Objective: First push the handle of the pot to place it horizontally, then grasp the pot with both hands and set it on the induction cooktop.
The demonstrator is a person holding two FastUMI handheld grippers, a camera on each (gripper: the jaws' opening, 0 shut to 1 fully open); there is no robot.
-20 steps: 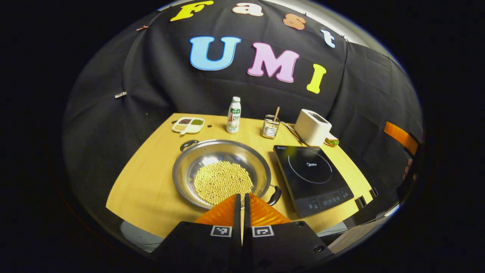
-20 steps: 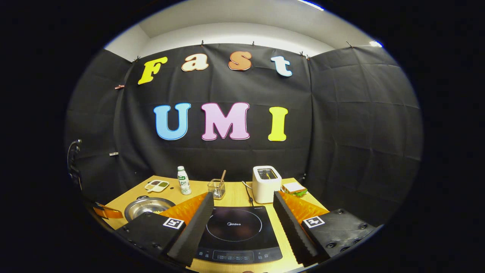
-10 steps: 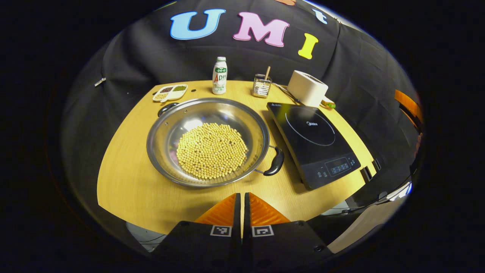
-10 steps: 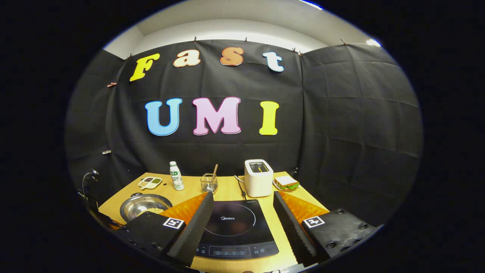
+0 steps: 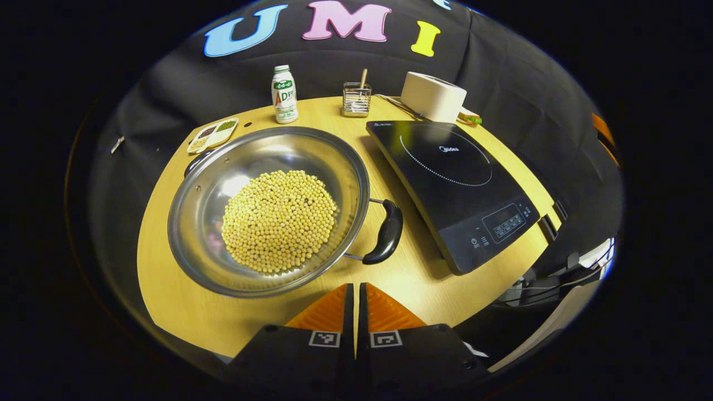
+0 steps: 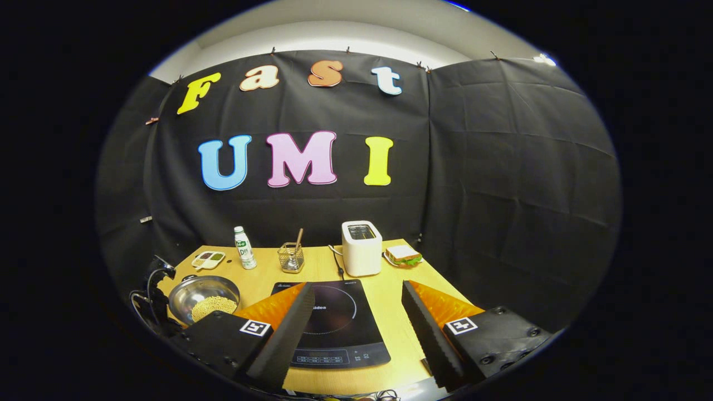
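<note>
Left gripper view: left gripper [image 5: 356, 295], fingers closed and empty, sits just short of the pot's black handle [image 5: 385, 232], ahead and slightly right. Right gripper [image 6: 356, 317] is open, farther off.

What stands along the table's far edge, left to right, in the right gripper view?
Tray → bottle → wire holder → toaster → sandwich.

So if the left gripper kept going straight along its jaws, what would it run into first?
Probably the pot: the left gripper, jaws closed, points at its near rim, just left of the black handle. A strip of bare table lies between, and depth is unclear, so it might touch the tabletop first.
</note>
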